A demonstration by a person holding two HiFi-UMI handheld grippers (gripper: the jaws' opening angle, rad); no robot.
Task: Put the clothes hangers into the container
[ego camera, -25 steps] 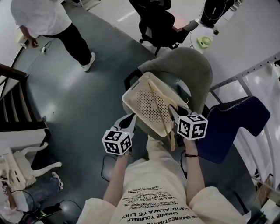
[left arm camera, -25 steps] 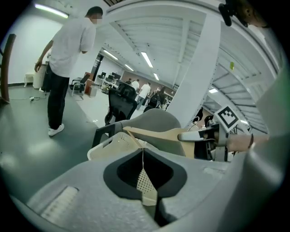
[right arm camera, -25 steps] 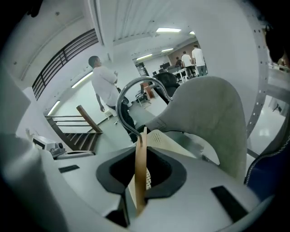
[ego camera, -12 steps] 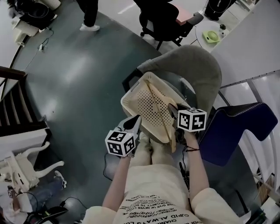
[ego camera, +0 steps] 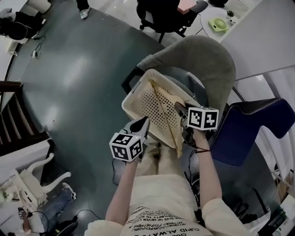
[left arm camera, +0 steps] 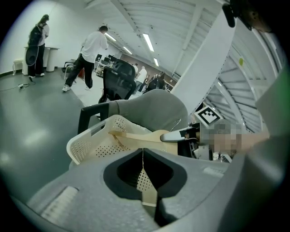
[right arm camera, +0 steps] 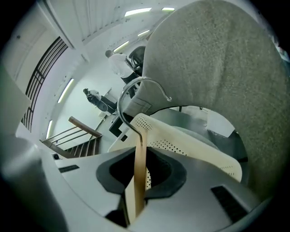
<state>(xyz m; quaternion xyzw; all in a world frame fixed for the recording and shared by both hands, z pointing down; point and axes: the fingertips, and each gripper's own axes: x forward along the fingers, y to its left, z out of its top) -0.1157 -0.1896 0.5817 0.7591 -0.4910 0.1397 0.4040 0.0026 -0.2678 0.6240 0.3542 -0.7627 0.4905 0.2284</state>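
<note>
Hanger held across basket
Right claw (right arm camera: pixel 141 156) grips hanger (ego camera: pixel 167 120); left claw (left arm camera: pixel 143 155), at 7 o'clock, clamps basket (ego camera: pixel 132 100) rim

armchair: grey upholstered armchair (ego camera: pixel 207 60), curved back, dark armrest (ego camera: pixel 131 78) on its left side
office chair: black (ego camera: pixel 159 16), top of head view, behind the armchair; pink flat item (ego camera: pixel 186 5) at its right
blue seat: dark blue (ego camera: pixel 249 129), pale stitched edge, just beside the armchair on the right
floor: grey-green, glossy (ego camera: pixel 78 83); cable (ego camera: pixel 34 53) near top left
stairs: dark treads, wooden handrail (ego camera: pixel 11 120), left edge
white chair: lower left (ego camera: pixel 30 184), pose unclear
table: white (ego camera: pixel 258 32), top right; green round item (ego camera: pixel 220 25) on it
people: two in the left tool's view, one in a white top (left arm camera: pixel 90 52), one by the far wall (left arm camera: pixel 36 43)
ceiling: strip lights (left arm camera: pixel 147 41)
</note>
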